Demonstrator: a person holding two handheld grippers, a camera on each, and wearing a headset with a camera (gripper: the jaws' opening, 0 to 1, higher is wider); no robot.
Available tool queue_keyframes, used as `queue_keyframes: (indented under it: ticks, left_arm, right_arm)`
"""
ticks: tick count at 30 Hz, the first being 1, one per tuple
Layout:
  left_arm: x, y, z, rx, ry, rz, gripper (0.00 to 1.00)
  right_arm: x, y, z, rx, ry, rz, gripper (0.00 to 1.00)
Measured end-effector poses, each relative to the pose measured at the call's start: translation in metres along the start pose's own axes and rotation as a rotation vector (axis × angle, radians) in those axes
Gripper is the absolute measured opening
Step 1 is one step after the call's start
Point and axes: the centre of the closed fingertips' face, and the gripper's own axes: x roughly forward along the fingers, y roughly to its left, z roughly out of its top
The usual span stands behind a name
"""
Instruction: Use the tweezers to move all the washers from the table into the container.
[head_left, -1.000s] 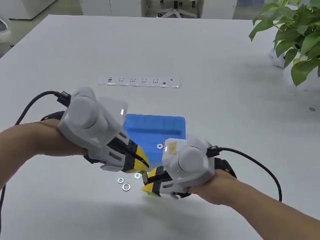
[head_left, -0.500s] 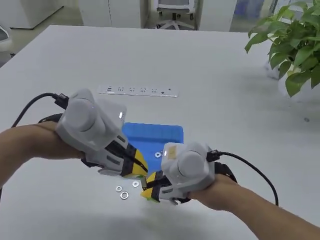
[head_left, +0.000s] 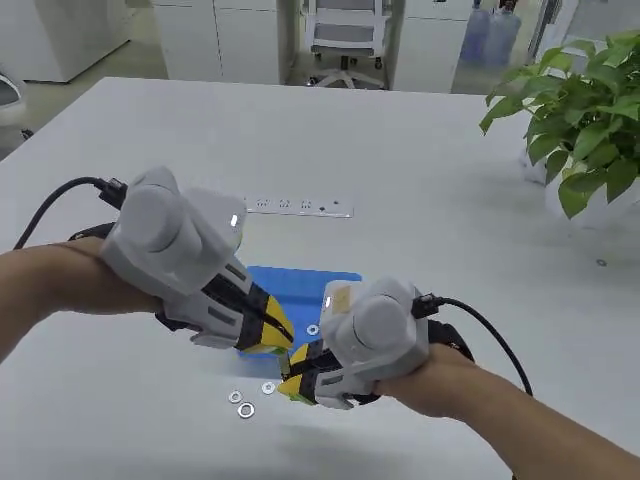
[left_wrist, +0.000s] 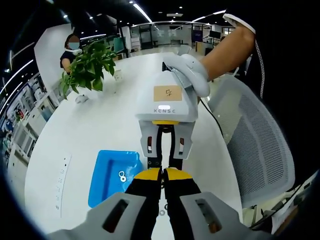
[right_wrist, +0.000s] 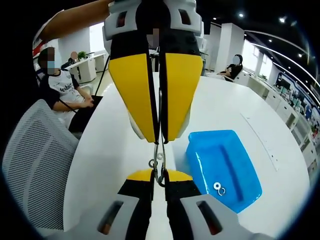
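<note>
Thin metal tweezers (right_wrist: 158, 159) run between the two grippers, which meet tip to tip just above the table. My left gripper (head_left: 278, 335) (left_wrist: 163, 174) comes in from the left, its yellow jaws shut on the tweezers' upper part. My right gripper (head_left: 292, 382) (right_wrist: 159, 176) faces it, shut on the lower end. Three washers (head_left: 245, 402) lie on the white table below the jaws. The blue container (head_left: 305, 288) (right_wrist: 225, 172) sits just behind, with a washer (head_left: 313, 330) (right_wrist: 218, 187) inside.
A white power strip (head_left: 296, 206) lies beyond the container. A potted plant (head_left: 580, 110) stands at the far right of the table. An office chair (head_left: 345, 30) is behind the table's far edge. Seated people (right_wrist: 60, 85) are in the background.
The head camera has tilted up, so everything sits lower in view. The grippers stay jaw to jaw over the washers, slightly closer to the container's near edge.
</note>
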Motion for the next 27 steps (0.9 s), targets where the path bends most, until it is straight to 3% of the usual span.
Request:
queue_keyframes:
  ticks: [15, 27]
  left_arm:
    - [-0.017, 0.022, 0.018, 0.033, -0.012, 0.039, 0.05]
    - [-0.021, 0.043, 0.023, 0.048, -0.013, 0.069, 0.05]
  right_arm:
    - [-0.016, -0.026, 0.020, -0.047, -0.001, -0.036, 0.09]
    - [-0.020, -0.049, 0.026, -0.066, -0.010, -0.053, 0.09]
